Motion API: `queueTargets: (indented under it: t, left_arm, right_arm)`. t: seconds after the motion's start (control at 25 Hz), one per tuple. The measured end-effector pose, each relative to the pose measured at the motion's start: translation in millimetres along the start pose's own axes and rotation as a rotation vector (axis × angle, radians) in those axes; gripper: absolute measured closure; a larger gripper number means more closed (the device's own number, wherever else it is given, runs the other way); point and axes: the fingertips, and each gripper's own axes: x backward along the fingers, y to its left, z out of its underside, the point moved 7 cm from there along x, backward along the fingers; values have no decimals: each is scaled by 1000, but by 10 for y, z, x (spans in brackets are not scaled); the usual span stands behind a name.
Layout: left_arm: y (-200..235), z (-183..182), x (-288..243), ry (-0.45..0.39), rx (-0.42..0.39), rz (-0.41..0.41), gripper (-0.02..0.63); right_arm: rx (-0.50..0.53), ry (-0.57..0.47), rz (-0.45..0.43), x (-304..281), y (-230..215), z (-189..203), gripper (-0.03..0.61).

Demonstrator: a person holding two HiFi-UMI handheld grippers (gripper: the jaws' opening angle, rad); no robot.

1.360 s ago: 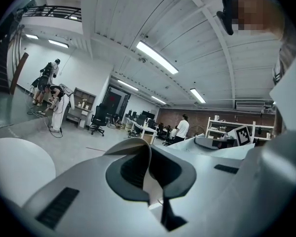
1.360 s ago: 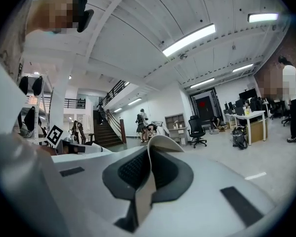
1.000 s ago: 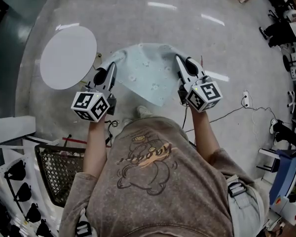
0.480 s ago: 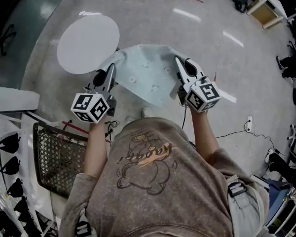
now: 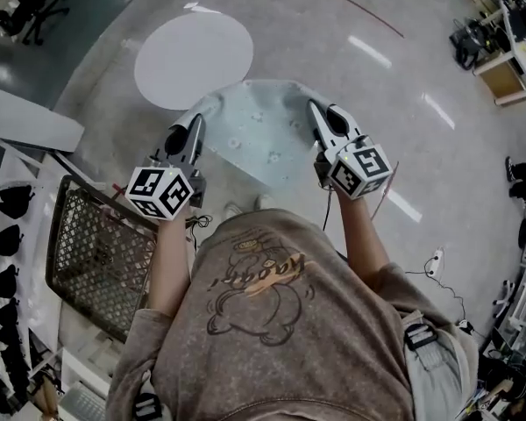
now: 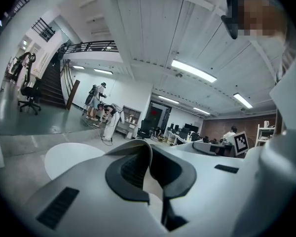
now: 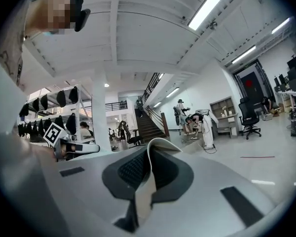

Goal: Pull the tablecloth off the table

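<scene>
Swung round with the person's turn, the pale blue patterned tablecloth [image 5: 263,134] is now held up near the edge of the round white table [image 5: 193,60], none of it lying on the bare top, so the pull is judged done. Its corners are pinched in the closed left gripper [image 5: 195,123] and right gripper [image 5: 318,112]. Script on the brown shirt [image 5: 263,279] cannot be read.
</scene>
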Motion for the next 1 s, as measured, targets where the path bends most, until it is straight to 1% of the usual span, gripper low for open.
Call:
queueTargets:
  t: [0.28,0.52,0.68,0.8,1.0]
  left_arm:
    - [214,-23,334,-39,21,-115,594]
    - [350,-33,552,-52,30,-192,594]
    - [435,-29,689,-41,-19,-233,594]
    - [495,-7,765,-34,-40,-269,594]
    - [504,97,811,-42,-30,-326,594]
  right_arm:
    - [-1,28,-109,-408,184,54,568]
    - [-3,70,-169,-645,350,169,568]
    - [10,88,-197,-761,495,258,568]
    - [15,109,-209,-814,592,339,566]
    - [24,133,-193,-864,694,444,568]
